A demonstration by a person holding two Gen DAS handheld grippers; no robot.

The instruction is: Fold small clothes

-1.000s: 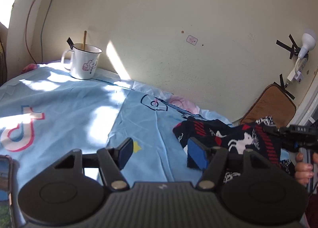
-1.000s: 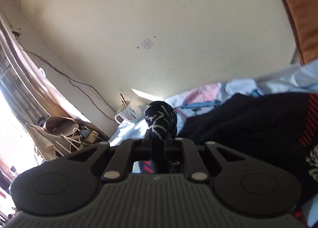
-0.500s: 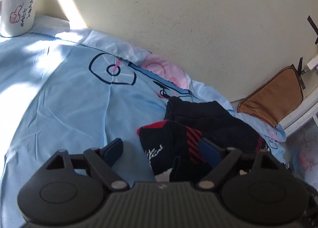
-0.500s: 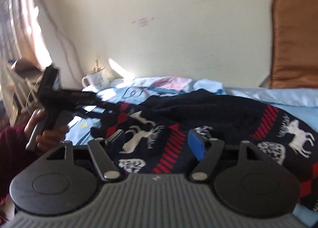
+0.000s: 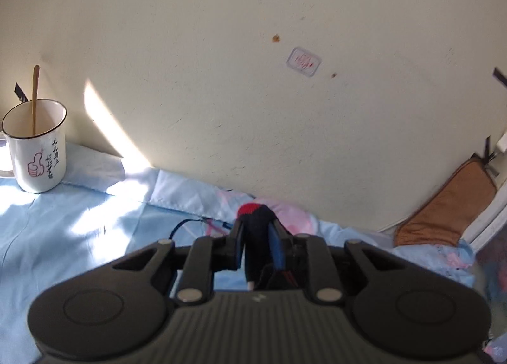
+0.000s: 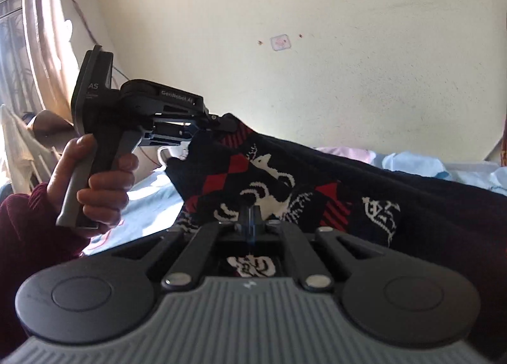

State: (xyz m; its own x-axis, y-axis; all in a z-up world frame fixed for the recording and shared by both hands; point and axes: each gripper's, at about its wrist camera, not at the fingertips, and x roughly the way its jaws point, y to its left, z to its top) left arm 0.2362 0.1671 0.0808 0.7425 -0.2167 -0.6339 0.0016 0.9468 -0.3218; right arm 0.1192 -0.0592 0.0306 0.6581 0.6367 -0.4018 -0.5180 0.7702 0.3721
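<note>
A dark knit garment (image 6: pixel 317 180) with red diamonds and white reindeer lies partly lifted over the light blue bed sheet (image 6: pixel 149 202). My left gripper (image 5: pixel 258 237) is shut on a red-edged corner of the garment (image 5: pixel 256 215) and holds it up; it also shows in the right wrist view (image 6: pixel 218 124), held by a hand. My right gripper (image 6: pixel 252 215) is shut on the garment's near edge, a fold pinched between its jaws.
A white enamel mug (image 5: pixel 36 148) with a wooden stick stands by the cream wall at the left. A brown cushion (image 5: pixel 443 208) leans at the right. A curtain (image 6: pixel 41 31) and clutter sit at the far left.
Both grippers were open over the garment half a second ago; both have closed on it. The left one has lifted its corner off the sheet.
</note>
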